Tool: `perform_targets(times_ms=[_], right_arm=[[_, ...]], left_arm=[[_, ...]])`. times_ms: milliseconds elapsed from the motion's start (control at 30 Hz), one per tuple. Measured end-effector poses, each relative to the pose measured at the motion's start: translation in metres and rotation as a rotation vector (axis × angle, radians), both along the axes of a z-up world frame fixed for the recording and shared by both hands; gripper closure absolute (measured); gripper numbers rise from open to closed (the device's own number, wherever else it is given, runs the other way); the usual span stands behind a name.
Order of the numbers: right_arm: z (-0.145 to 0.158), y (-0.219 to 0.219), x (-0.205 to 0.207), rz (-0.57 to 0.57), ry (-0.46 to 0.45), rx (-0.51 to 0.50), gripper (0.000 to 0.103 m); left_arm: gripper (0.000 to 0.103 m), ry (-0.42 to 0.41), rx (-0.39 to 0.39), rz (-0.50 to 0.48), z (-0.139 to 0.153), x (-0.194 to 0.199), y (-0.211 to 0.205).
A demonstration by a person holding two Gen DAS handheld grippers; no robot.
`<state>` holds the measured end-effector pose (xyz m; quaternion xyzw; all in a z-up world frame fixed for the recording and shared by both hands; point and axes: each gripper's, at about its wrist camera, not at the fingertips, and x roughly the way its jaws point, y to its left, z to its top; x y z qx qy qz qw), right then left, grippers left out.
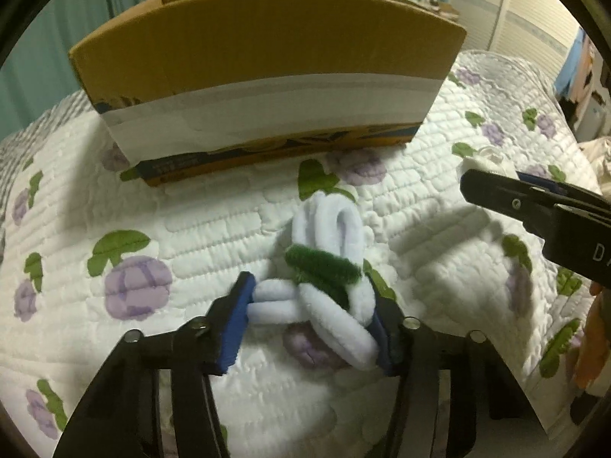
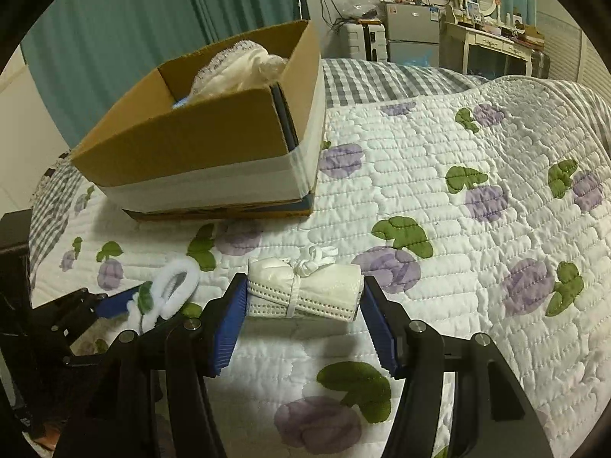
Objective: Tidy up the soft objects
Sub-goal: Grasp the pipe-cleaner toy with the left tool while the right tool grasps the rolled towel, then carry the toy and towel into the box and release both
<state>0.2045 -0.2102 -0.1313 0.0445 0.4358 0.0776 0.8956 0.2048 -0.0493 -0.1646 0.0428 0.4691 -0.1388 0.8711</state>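
Left gripper point(image 1: 311, 318): blue pads touching both sides of the white-and-green plush knot toy point(image 1: 328, 274) on the quilt point(image 1: 214, 210).
Right gripper point(image 2: 303, 316): spread wide around the tied white cloth roll point(image 2: 305, 292), pads just beside its ends.
Cardboard box point(image 2: 214, 152): near, already holding white fabric.
Advice: squeeze centrally, lift clear of the rim.

Quilted floral bed point(image 2: 477, 145) — cardboard box point(image 2: 214, 145), fuzzy knot point(image 1: 328, 274), rolled cloth point(image 2: 305, 290)
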Motion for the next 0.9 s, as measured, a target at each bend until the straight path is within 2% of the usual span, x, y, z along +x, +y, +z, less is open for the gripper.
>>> perform_targets(times_ms=[167,400,500,600,700,900], right_arm=[[0.007,-0.003,-0.013,-0.029,-0.037,-0.018,0.044],[0.036,0.002,-0.048,-0.012,-0.136,-0.056,0.044],[0.067,0.001,-0.066,-0.005,-0.211,-0.057,0.044],[0.111,-0.002,-0.081,0.015,-0.295,-0.01,0.044],[0.152,0.003,-0.089,0.047,-0.37,-0.008,0.044],[0.209,0.022,-0.086,0.126,-0.451,-0.033,0.044]], left_arm=[[0.056,-0.006,-0.007,0.001,0.009,-0.012,0.007],[0.056,-0.089,-0.007,0.001,0.047,-0.042,0.011],[0.056,-0.127,-0.013,0.003,0.067,-0.055,0.013],[0.056,-0.181,0.0,0.007,0.094,-0.07,0.018],[0.056,-0.228,-0.002,0.018,0.117,-0.077,0.021],[0.056,-0.347,-0.04,0.043,0.179,-0.084,0.031]])
